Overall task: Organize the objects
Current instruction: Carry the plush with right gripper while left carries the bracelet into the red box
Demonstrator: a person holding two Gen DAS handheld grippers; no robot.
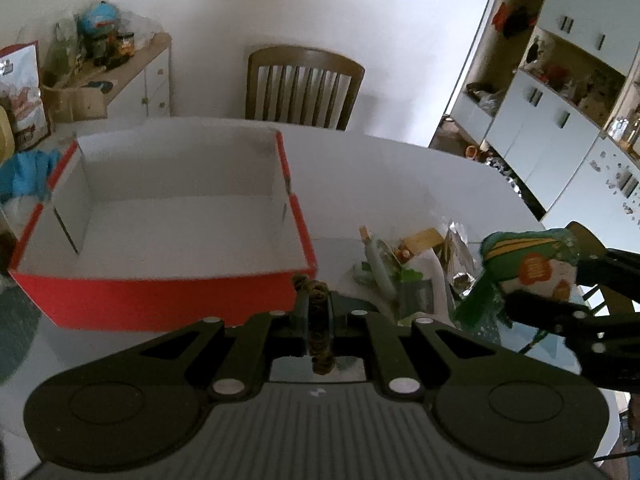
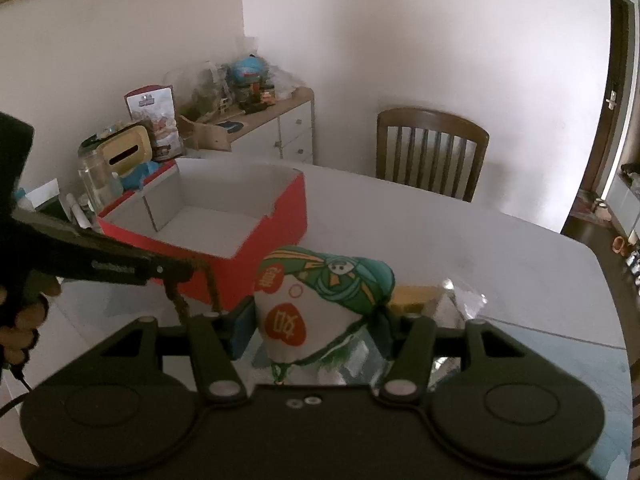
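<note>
An open red box [image 1: 172, 296] with a white inside stands on the white table; it also shows in the right wrist view [image 2: 256, 248]. My left gripper [image 1: 318, 312] is shut on a brown braided cord [image 1: 320, 336], held just before the box's near wall. My right gripper [image 2: 320, 324] is shut on a green and white snack bag [image 2: 316, 300], lifted to the right of the box; the bag also shows in the left wrist view [image 1: 528, 268]. The left gripper [image 2: 180, 276] with the cord appears in the right wrist view.
Loose items lie on the table right of the box: a pale bottle [image 1: 378, 268], a yellow block [image 1: 424, 238], foil wrapping [image 2: 460, 300]. A wooden chair [image 1: 300, 88] stands behind the table. A cluttered sideboard [image 2: 256, 120] and a jar [image 2: 94, 176] are at left.
</note>
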